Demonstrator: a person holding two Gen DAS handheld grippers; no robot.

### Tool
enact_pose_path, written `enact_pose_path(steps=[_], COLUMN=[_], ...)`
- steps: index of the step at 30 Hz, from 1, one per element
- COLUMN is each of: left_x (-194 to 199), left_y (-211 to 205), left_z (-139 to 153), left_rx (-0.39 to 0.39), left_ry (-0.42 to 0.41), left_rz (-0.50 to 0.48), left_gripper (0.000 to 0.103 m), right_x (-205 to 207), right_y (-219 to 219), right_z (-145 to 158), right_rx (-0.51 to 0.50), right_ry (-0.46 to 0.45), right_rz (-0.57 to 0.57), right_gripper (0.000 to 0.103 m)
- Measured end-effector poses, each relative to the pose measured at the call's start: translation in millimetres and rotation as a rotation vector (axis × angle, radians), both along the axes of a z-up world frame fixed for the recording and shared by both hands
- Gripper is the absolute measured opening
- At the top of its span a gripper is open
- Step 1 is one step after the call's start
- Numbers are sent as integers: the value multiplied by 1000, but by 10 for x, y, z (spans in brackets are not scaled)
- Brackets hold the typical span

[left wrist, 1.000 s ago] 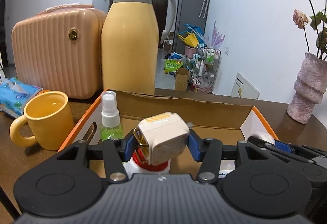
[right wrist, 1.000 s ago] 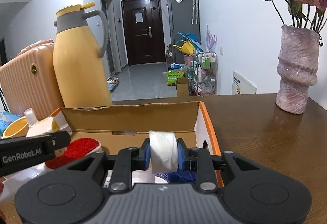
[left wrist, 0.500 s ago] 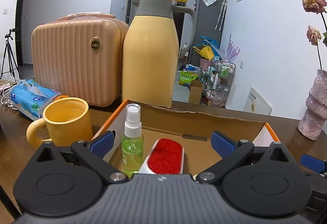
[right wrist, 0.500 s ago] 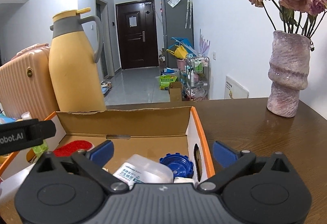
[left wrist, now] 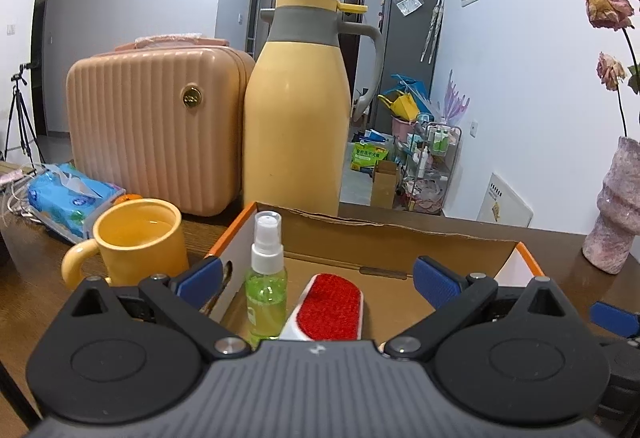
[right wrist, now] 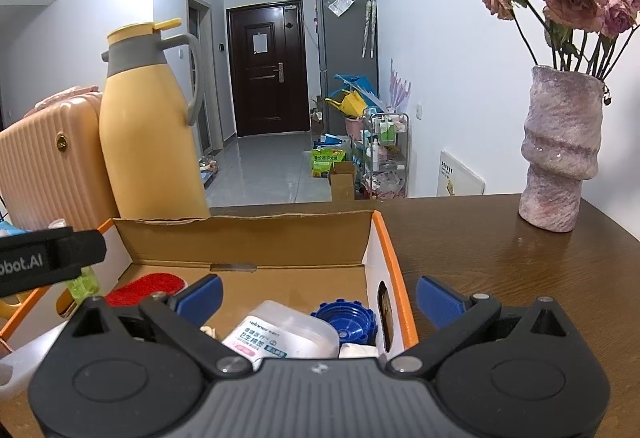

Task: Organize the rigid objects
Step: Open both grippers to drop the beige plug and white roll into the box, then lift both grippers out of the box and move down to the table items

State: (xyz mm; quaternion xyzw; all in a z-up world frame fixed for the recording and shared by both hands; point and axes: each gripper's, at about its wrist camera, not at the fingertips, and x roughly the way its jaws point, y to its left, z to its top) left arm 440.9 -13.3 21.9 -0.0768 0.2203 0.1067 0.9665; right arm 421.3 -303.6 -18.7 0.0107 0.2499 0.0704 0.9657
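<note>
An open cardboard box (left wrist: 400, 238) with orange edges lies on the brown table. Inside it a green spray bottle (left wrist: 266, 286) stands at the left, beside a red-faced brush (left wrist: 334, 306). My left gripper (left wrist: 318, 280) hangs over the box's near edge, open, nothing between its blue pads. In the right wrist view the same box (right wrist: 248, 238) holds a clear plastic tub with a printed label (right wrist: 280, 334), a blue lid (right wrist: 346, 320) and the red brush (right wrist: 146, 286). My right gripper (right wrist: 318, 294) is open above the box's right end and holds nothing.
A yellow mug (left wrist: 140, 242) stands left of the box, a blue tissue pack (left wrist: 72, 198) behind it. A tall yellow thermos jug (left wrist: 298, 118) and a peach case (left wrist: 156, 126) stand behind the box. A pink vase (right wrist: 560, 154) with dried roses stands at the right.
Both grippers opened. The left let go of a white and yellow block and the right let go of a white roll. Neither shows between the pads now. Both views have tilted back a little.
</note>
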Motion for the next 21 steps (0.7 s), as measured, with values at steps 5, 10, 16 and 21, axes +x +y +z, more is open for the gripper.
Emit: enact_pose_path(steps=[5, 10, 16, 21], left_x=[-99, -260, -443, -640], left_y=[-5, 14, 31, 37], left_z=[32, 93, 141, 168], left_rx=[27, 19, 19, 22], left_ry=[-1, -22, -24, -29], left_rz=[7, 1, -2, -4], left_gripper=[103, 103, 103, 103], right_x=[-113, -260, -495, -717], right_y=[-32, -60, -137, -238], right_z=[47, 82, 117, 172], right_rx=[5, 8, 10, 6], right_ry=[-9, -2, -1, -6], right_rz=[-14, -7, -7, 2], right_gripper=[103, 103, 103, 103])
